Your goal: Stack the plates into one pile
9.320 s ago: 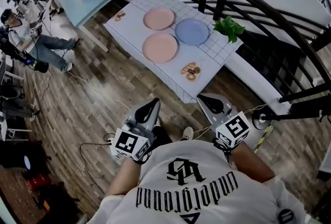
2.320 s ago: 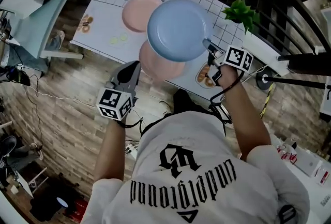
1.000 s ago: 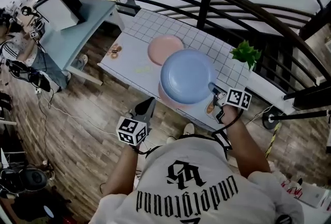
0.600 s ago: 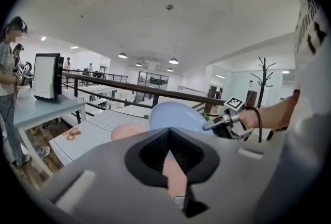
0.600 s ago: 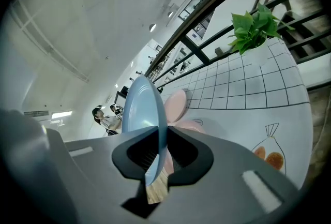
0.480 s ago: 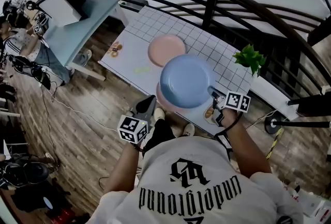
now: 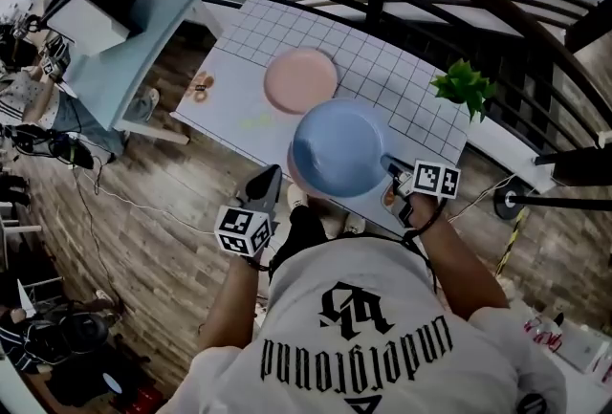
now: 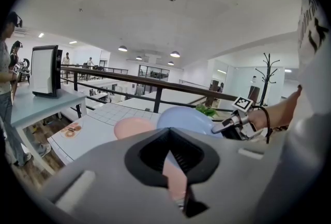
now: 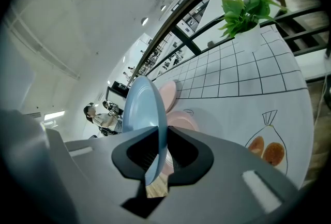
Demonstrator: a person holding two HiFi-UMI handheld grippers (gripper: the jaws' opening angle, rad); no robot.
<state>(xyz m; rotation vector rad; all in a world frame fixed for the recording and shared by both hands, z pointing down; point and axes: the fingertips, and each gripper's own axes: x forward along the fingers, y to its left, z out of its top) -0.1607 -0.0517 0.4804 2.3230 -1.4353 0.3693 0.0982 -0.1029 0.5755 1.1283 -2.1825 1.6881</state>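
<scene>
The right hand-held gripper (image 7: 388, 165) is clamped on the near rim of the blue plate (image 7: 339, 149). In the right gripper view the rim runs straight down between the two jaws (image 9: 155, 154), which stand only as far apart as the plate is thick, with a pad on each face. The plate reaches out ahead of this hand-held gripper, over the near edge of the white gridded counter (image 7: 234, 68). It covers nearly all of the closer pink plate (image 7: 290, 177), which lies on the counter just beyond and below the jaws (image 9: 182, 120). Whether the two plates touch cannot be made out. The second pink plate (image 7: 300, 80) lies further ahead of the hand-held gripper and apart from the other two (image 9: 168, 94). A small green plant (image 7: 464, 87) stands off to the gripper's right at the far edge of the counter. The left hand-held gripper (image 7: 266, 181) hangs short of the counter's near edge, left of the blue plate and not touching it. Its jaws (image 8: 175, 166) stand a narrow slit apart with nothing between them, and pink shows through the gap.
</scene>
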